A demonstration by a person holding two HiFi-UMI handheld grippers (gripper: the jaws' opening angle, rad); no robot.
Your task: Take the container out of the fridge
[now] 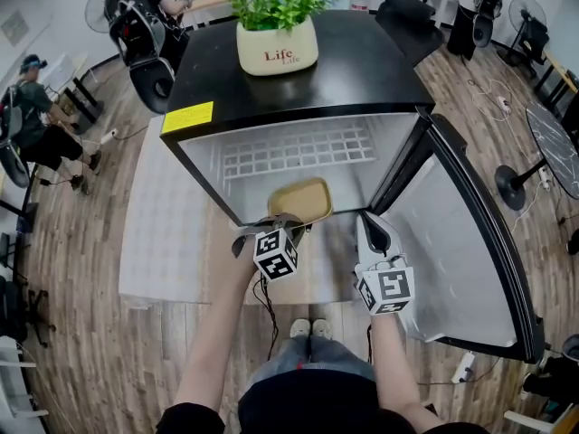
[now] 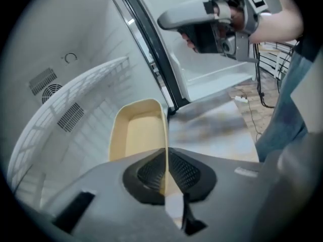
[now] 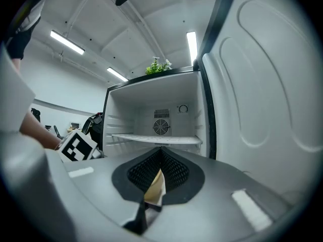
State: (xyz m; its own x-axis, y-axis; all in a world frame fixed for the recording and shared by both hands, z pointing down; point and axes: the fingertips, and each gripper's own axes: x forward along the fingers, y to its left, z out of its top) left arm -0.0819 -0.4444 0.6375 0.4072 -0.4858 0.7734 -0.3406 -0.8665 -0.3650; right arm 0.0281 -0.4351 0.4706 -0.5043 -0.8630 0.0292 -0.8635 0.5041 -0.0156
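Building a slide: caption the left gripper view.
Left gripper clamps the rim of the beige container at the open fridge.

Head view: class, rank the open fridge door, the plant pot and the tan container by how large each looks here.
1. Fridge door, clearly largest.
2. Plant pot.
3. Container, slightly smaller in view; the plant pot is nearer the camera.

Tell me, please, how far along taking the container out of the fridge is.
Done: the fridge door is open. In hand: the left gripper is shut on the container wall, at the fridge's front edge. Left: draw it fully out. The right gripper is shut, empty.
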